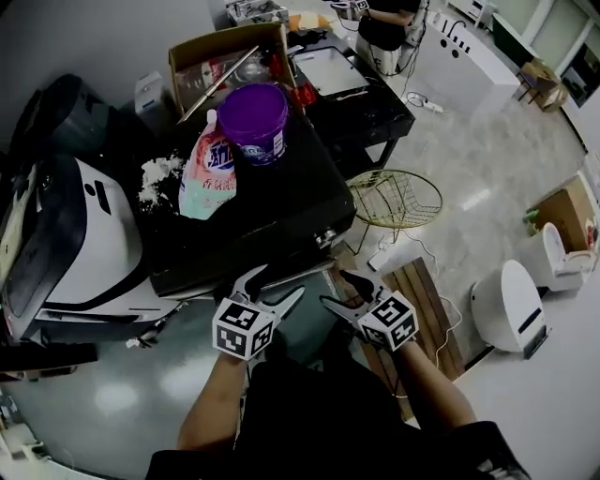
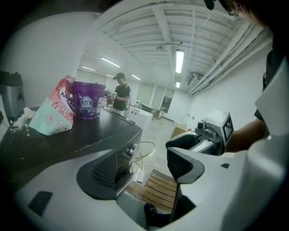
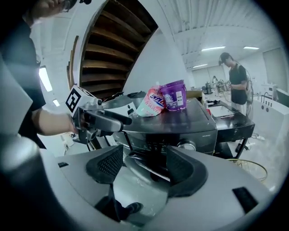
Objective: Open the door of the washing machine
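Note:
The washing machine [image 1: 281, 197] is a dark front-loader; the head view shows mainly its top. My left gripper [image 1: 274, 289] and right gripper [image 1: 345, 292] hang side by side just in front of its front edge, both open and empty. In the right gripper view, the machine's control panel with a round knob [image 3: 187, 145] faces me. The curved rim of the door [image 3: 142, 163] shows past the gap of the right gripper [image 3: 143, 166], with the pads apart from it. The left gripper [image 2: 144, 164] looks along the machine's front corner [image 2: 128, 135].
A purple tub [image 1: 253, 120] and a pink detergent bag [image 1: 208, 169] stand on the machine's top. A white appliance [image 1: 84, 244] sits to the left. A wire basket [image 1: 398, 197], wooden slats [image 1: 422, 300] and a white bin [image 1: 511, 305] are to the right. A person [image 1: 389, 23] stands far behind.

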Available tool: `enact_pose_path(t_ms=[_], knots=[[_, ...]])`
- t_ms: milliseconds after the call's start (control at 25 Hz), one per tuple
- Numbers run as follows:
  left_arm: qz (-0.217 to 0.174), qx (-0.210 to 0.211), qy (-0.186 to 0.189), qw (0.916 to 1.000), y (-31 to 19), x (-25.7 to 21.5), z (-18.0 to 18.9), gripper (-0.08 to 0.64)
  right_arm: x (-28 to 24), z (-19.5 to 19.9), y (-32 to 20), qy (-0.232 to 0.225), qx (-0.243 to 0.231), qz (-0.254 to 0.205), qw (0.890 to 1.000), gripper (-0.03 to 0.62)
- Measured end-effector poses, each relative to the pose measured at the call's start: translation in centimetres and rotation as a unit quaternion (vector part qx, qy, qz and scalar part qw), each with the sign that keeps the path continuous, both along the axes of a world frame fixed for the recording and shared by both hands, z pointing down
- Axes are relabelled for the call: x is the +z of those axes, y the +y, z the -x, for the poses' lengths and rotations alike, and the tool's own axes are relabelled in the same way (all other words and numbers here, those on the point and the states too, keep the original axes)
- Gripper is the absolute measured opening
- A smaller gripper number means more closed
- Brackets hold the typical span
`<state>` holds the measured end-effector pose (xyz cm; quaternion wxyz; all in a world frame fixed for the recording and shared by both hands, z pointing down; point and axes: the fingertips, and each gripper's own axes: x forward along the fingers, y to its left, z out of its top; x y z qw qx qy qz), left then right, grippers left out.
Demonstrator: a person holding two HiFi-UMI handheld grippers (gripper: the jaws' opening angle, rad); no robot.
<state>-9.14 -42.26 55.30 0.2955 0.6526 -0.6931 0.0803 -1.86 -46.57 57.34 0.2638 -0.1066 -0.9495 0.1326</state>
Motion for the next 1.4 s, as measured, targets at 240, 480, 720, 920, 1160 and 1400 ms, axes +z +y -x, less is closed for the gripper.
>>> enact_pose_path(t_ms=[240, 480, 720, 920, 1160, 1400], knots=[[0.001, -0.045, 0.004, 0.9990, 0.8, 0.9, -0.1, 0.357, 3.1, 0.0, -0.3, 0.030, -0.046, -0.013, 0.998, 0.310], [0.011, -0.033, -0.004, 0.9994, 2.4, 3.5, -0.5, 0.357, 4.9, 0.7, 0.4, 0.050, -0.044, -0.042, 0.997, 0.309], [0.030, -0.051, 0.030, 0.9978, 2.3, 7.5, -0.7, 0.357, 10.4, 1.8, -0.1, 0.086, -0.102, -0.070, 0.989, 0.308], [0.049, -0.068, 0.036, 0.9958, 1.7, 10.7, 0.5, 0.357, 15.9, 3.9, -1.6, 0.104, -0.127, -0.101, 0.981, 0.303], [0.065, -0.075, 0.049, 0.9939, 1.0, 13.8, 1.1, 0.354, 21.2, 5.8, -2.9, 0.139, -0.142, -0.105, 0.974, 0.302], [0.066, -0.090, 0.059, 0.9920, 1.0, 15.0, 1.3, 0.348, 24.6, 5.4, -2.3, 0.169, -0.185, -0.133, 0.959, 0.302]])
